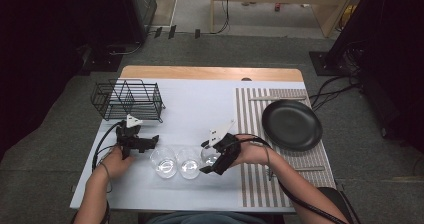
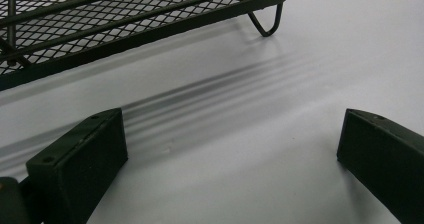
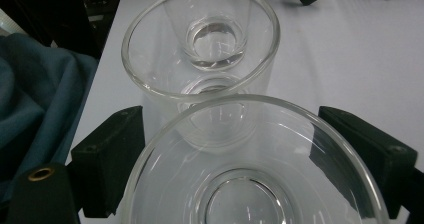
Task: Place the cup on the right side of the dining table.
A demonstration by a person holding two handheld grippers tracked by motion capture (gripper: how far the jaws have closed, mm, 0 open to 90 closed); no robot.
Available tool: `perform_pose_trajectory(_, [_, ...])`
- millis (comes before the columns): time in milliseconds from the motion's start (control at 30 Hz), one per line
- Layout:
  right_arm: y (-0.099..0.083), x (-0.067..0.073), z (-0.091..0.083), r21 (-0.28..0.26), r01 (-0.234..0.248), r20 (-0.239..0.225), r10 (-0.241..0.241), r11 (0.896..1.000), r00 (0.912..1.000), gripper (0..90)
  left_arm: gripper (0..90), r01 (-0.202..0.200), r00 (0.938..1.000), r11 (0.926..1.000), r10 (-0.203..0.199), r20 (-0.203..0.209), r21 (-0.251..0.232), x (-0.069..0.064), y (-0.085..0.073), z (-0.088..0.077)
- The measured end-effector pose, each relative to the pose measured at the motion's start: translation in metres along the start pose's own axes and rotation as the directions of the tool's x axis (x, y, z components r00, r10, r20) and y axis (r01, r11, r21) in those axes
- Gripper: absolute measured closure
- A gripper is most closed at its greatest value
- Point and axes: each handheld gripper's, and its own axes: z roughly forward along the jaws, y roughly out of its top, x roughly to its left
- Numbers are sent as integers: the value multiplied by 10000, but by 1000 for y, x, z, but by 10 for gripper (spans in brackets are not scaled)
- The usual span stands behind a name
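White table (image 1: 200, 109), upright glass (image 1: 210, 155) apparently between right gripper (image 1: 212, 156) fingers (image 3: 107, 164)

left: wire rack (image 1: 128, 100) blocks far side | centre: three glasses (image 1: 189, 161) in a row | between: bare table (image 1: 195, 109)

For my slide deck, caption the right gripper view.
Right tongs straddle the nearest glass, jaws open either side, second glass just beyond.
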Motion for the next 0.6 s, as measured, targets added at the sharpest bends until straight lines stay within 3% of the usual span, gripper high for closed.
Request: perform_pose_trajectory(600, [-9,-4,5,246,495,-193,-490,9985,9986,162,0,-3,10000,10000,3,-1,-5,0,0,0])
